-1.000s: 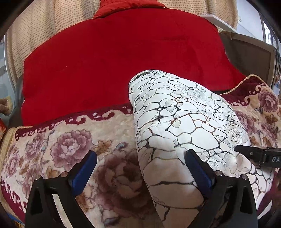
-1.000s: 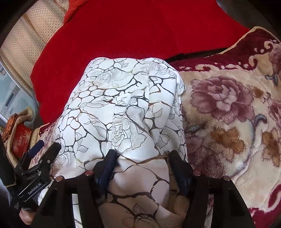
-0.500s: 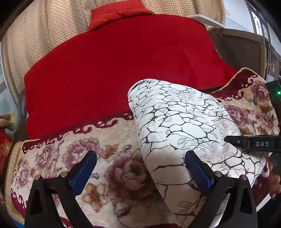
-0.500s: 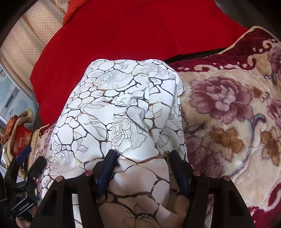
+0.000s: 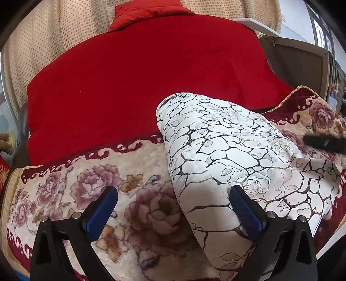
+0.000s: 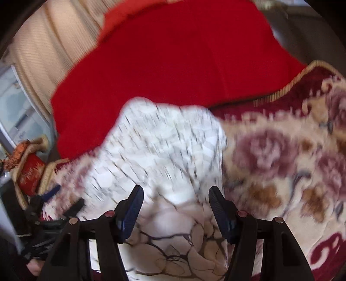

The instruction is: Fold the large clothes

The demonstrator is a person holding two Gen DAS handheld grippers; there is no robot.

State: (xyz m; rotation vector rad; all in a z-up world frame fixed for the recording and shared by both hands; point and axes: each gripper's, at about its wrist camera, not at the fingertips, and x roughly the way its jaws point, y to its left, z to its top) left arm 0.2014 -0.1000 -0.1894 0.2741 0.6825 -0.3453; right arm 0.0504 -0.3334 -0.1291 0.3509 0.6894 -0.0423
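Observation:
A folded white garment (image 5: 229,155) with a black crackle and rose print lies on the floral blanket (image 5: 71,194). My left gripper (image 5: 173,205) is open and empty, hovering over the garment's near left edge. My right gripper (image 6: 175,205) is open, with its jaws on either side of a hump of the same garment (image 6: 164,151); this view is blurred by motion. The right gripper's black body (image 5: 324,142) shows at the right edge of the left wrist view. The left gripper (image 6: 58,205) shows at the lower left of the right wrist view.
A large red blanket (image 5: 140,75) covers the back of the bed, with a red pillow (image 5: 149,13) above it. Beige dotted curtains (image 5: 43,43) hang behind. A wooden headboard (image 5: 302,58) stands at the right. A red box (image 6: 30,170) sits left of the bed.
Both grippers have pulled back from the garment toward me, so more of the bed shows. The right gripper's jaws have spread and let go of the cloth fold.

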